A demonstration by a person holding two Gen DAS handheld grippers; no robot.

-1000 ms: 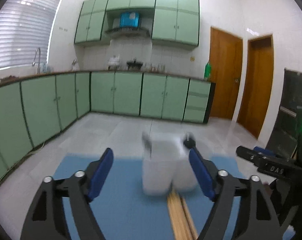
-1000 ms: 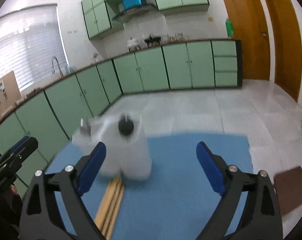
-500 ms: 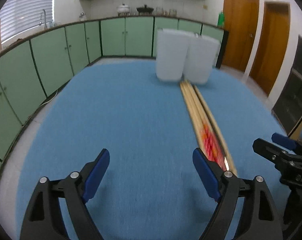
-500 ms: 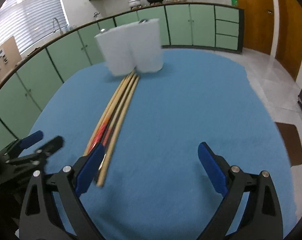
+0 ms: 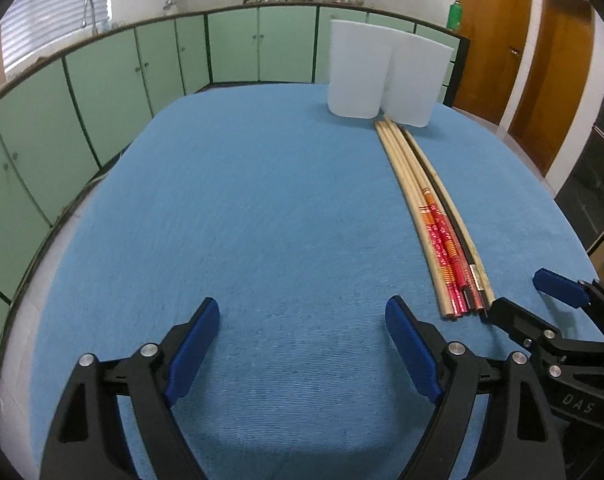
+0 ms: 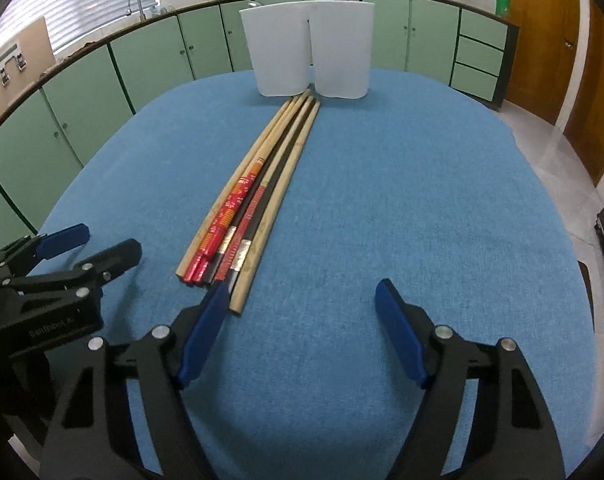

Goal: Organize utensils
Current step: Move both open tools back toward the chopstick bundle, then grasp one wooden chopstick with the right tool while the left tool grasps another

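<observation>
Several long chopsticks (image 5: 434,216) (image 6: 258,196), plain wood, red-patterned and black, lie in a tight bundle on the blue tablecloth (image 5: 242,208). Their far ends reach two white containers (image 5: 358,72) (image 6: 278,52) standing side by side. My left gripper (image 5: 302,320) hangs open over bare cloth, left of the bundle's near ends. My right gripper (image 6: 302,296) is closing with nothing between its jaws. Its left fingertip (image 6: 218,300) sits just beside the near end of the outermost wooden chopstick. Each gripper also appears in the other's view: right gripper (image 5: 530,300), left gripper (image 6: 94,246).
The table's rounded edge (image 6: 582,280) drops to a tiled floor on the right. Green cabinets (image 5: 102,80) run behind and to the left. Brown doors (image 5: 490,40) stand at the far right. A dark piece of furniture (image 5: 598,184) is beside the table.
Both grippers came down and tipped toward the table, so the containers shifted from close in front to the far end. The right jaws stand narrower than half a second ago.
</observation>
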